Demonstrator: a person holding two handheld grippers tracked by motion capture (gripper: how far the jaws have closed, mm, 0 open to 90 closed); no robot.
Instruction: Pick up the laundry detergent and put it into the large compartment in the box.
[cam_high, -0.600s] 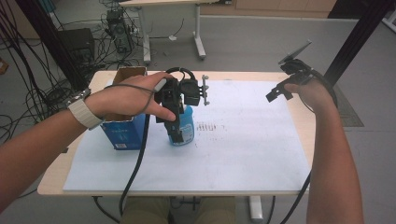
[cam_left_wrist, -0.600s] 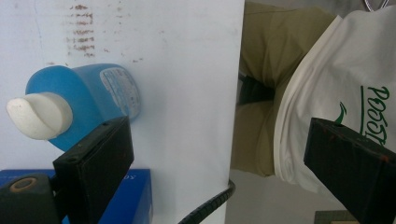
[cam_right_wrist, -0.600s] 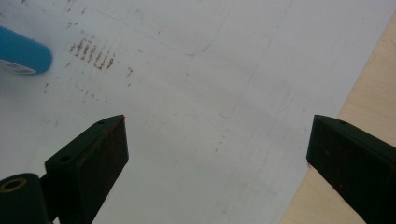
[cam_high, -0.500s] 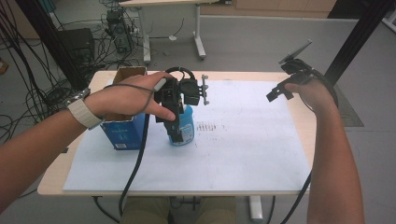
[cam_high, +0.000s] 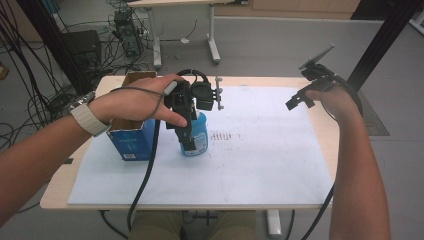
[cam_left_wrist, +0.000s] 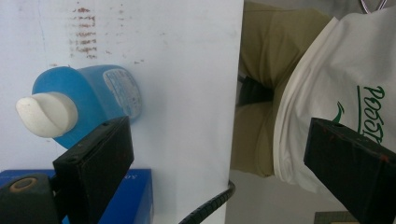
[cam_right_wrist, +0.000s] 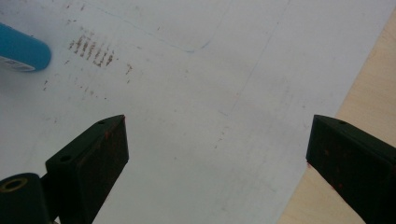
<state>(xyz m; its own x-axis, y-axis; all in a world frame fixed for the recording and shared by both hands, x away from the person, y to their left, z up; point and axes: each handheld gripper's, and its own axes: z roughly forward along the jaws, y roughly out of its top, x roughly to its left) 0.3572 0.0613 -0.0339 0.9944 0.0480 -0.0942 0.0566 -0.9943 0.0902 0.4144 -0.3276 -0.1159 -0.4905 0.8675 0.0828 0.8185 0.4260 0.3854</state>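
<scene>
Almost nothing differs from half a second ago: both hands and the bottle sit where they sat, so the work is paused right at the bottle rather than advancing.

The left hand-held gripper (cam_high: 186, 131) hangs over the blue bottle (cam_high: 196, 134), pointing down at it. In the left gripper view its jaws stand wide apart with nothing between them; the blue bottle (cam_left_wrist: 88, 100) with its white cap (cam_left_wrist: 46, 114) lies just outside the nearer jaw, beside it rather than in the gap. The bottle stands upright on the white sheet (cam_high: 260, 160) that covers the bench (cam_high: 345, 150), close by the open blue carton (cam_high: 131, 142), which sits on the far side of the bottle from the free jaw.

The right hand-held gripper (cam_high: 299, 100) is held up well away, over the far corner of the sheet, jaws likewise wide and empty, as the right gripper view confirms.

My reading: the bottle is either just set down or about to be taken. To grasp it, the left hand-held gripper must shift sideways so the cap comes between the jaws before closing; closing now would catch nothing.
</scene>
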